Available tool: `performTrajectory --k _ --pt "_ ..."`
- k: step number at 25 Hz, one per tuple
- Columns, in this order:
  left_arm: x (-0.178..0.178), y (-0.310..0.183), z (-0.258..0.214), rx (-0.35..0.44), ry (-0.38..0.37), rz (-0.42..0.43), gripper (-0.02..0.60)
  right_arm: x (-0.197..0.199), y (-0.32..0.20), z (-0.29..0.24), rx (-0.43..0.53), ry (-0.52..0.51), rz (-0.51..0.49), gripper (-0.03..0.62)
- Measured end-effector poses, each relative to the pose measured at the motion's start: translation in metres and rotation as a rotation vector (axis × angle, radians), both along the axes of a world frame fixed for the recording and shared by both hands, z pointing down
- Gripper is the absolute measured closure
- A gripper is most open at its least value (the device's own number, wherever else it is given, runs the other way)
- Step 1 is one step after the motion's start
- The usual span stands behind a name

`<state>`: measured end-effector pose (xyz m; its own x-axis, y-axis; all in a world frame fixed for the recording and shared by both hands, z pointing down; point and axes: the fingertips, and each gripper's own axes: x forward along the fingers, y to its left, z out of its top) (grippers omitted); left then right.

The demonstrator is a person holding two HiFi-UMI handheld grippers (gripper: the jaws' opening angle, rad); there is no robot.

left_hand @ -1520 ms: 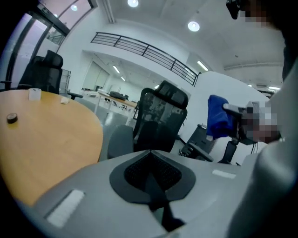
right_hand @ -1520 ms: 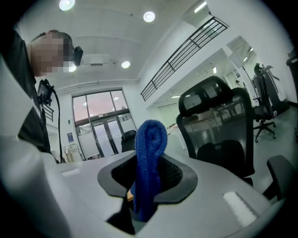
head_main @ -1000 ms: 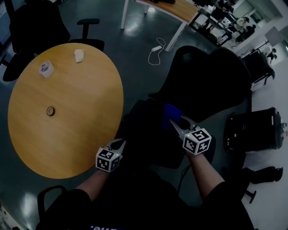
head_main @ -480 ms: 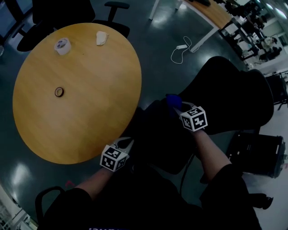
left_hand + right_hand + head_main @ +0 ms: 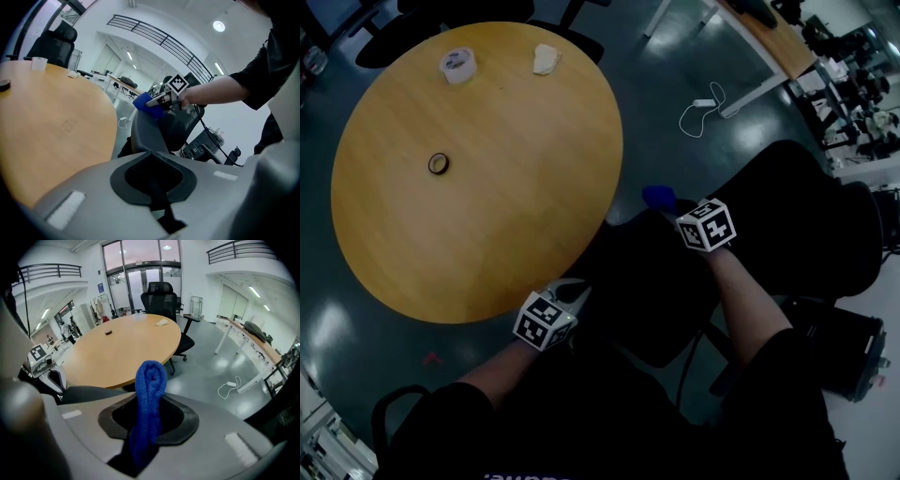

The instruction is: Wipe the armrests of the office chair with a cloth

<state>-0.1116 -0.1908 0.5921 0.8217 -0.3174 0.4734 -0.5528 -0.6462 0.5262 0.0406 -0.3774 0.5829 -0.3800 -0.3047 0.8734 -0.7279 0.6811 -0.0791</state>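
Observation:
My right gripper (image 5: 671, 210) is shut on a folded blue cloth (image 5: 658, 197), whose loop sticks up out of the jaws in the right gripper view (image 5: 151, 380). The cloth rests at the far end of the black office chair's armrest (image 5: 142, 133), close to the round table's edge. The chair (image 5: 787, 216) is dark, so the armrest is hard to make out in the head view. My left gripper (image 5: 578, 292) is shut with nothing between its jaws. It hovers near the chair's front left, by the table rim, and sees the right gripper (image 5: 161, 100) holding the cloth (image 5: 145, 103).
A round wooden table (image 5: 487, 187) fills the left; on it lie a tape roll (image 5: 457, 65), a crumpled white wad (image 5: 546, 58) and a small dark ring (image 5: 438, 164). A white cable (image 5: 703, 111) lies on the floor. Another black chair (image 5: 161, 298) stands beyond the table.
My right gripper has carried the blue cloth forward along the chair, away from my body and nearer the table edge. The left gripper has stayed about where it was, still shut.

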Motion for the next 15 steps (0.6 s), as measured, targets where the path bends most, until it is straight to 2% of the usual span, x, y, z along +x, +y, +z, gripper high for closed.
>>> performTrajectory --k 10,15 --pt "-0.001 0.002 -0.001 -0.018 0.052 -0.017 0.568 -0.038 -0.007 0.005 0.005 -0.024 -0.085 0.488" --pt "-0.003 0.004 -0.001 -0.024 0.069 -0.012 0.568 -0.056 -0.002 0.002 0.026 -0.019 -0.171 0.49"
